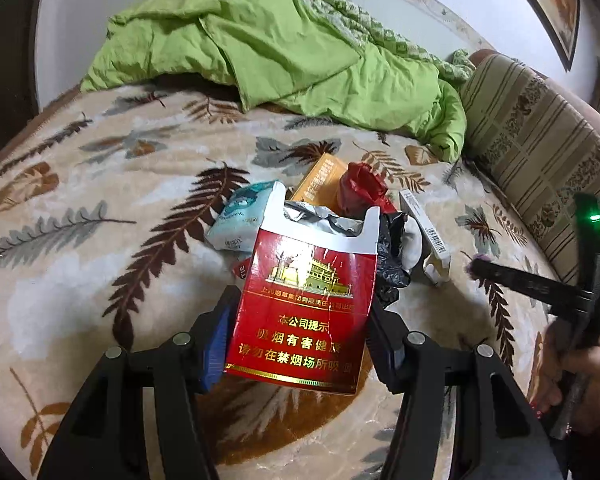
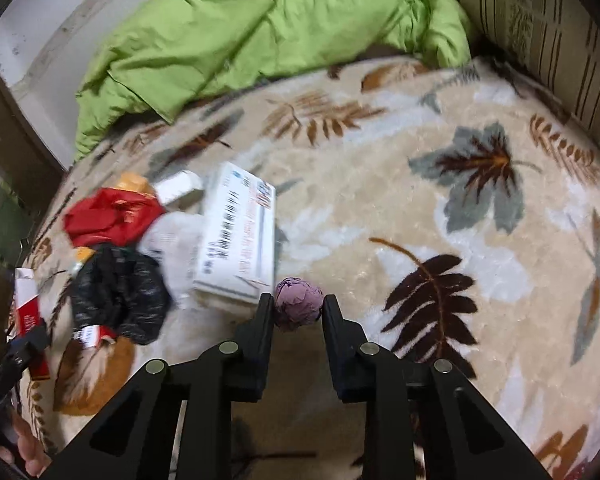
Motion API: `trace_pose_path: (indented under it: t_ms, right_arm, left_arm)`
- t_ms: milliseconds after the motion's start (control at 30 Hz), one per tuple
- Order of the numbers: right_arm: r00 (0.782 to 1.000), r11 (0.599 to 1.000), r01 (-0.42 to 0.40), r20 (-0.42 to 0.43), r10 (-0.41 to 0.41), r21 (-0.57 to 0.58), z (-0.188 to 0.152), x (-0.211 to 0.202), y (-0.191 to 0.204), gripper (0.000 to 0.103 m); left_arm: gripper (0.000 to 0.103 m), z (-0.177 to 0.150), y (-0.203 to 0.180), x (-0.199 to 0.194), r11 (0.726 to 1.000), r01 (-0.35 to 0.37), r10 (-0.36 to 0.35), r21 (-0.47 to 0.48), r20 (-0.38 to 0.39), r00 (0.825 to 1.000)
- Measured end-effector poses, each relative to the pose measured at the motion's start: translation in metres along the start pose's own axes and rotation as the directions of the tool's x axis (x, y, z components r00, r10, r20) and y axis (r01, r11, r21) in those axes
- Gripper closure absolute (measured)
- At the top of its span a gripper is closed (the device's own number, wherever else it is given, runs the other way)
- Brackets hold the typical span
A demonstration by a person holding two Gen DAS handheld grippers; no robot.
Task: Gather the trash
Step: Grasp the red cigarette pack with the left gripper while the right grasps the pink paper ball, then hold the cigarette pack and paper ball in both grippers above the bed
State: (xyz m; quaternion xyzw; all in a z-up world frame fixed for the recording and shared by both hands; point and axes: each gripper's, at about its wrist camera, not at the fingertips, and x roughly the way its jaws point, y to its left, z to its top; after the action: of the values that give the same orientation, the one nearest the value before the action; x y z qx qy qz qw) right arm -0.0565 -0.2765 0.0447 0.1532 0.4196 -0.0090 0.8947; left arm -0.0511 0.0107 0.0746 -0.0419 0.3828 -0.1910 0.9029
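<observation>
Two light grips: our left gripper (image 1: 296, 344) pinches the crushable red cigarette pack (image 1: 300, 312) by its sides; our right gripper (image 2: 298, 312) squeezes a soft purple paper ball (image 2: 299, 303).

- The bed (image 2: 380, 208) is covered by a cream plush blanket (image 1: 148, 184) printed with brown, grey and orange leaves.
- A crumpled green quilt (image 1: 284, 60) lies along the far side by the wall.
- A striped cushion (image 1: 540, 152) leans at the bed's end.
- Litter sits in one cluster on the blanket: a white barcoded box (image 2: 236, 236), a black plastic bag (image 2: 120, 292), a red wrapper (image 2: 112, 216), an orange box (image 1: 320, 180) and a pale blue packet (image 1: 240, 220).
</observation>
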Motion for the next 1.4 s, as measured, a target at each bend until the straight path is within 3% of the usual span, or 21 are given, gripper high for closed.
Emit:
trace_pose_path:
  t_ms: [167,400,567,1400]
  right_arm:
    - [0.992,0.998,-0.008,0.124,0.016,-0.058,-0.013,-0.050,0.029,0.078]
    - [0.968,0.990,0.002,0.247,0.033,-0.139,-0.043,-0.090,0.063,0.078]
    - [0.966,0.993,-0.019,0.253,0.048,-0.118,-0.049,-0.092,0.061,0.078]
    - [0.969,0.990,-0.045,0.237,0.076,-0.133,-0.055,-0.088,0.067,0.078]
  left_arm:
    - [0.045,-0.013,-0.014,-0.022,1.000,-0.025,0.025,-0.005,0.036,0.999]
    - [0.045,-0.039,-0.040,-0.045,0.990,-0.117,0.109,0.079,0.091,0.990]
    - [0.045,-0.037,-0.036,-0.037,0.986,-0.153,0.147,0.065,0.085,0.986]
    - [0.045,-0.035,-0.033,-0.031,0.977,-0.199,0.191,0.076,0.096,0.977]
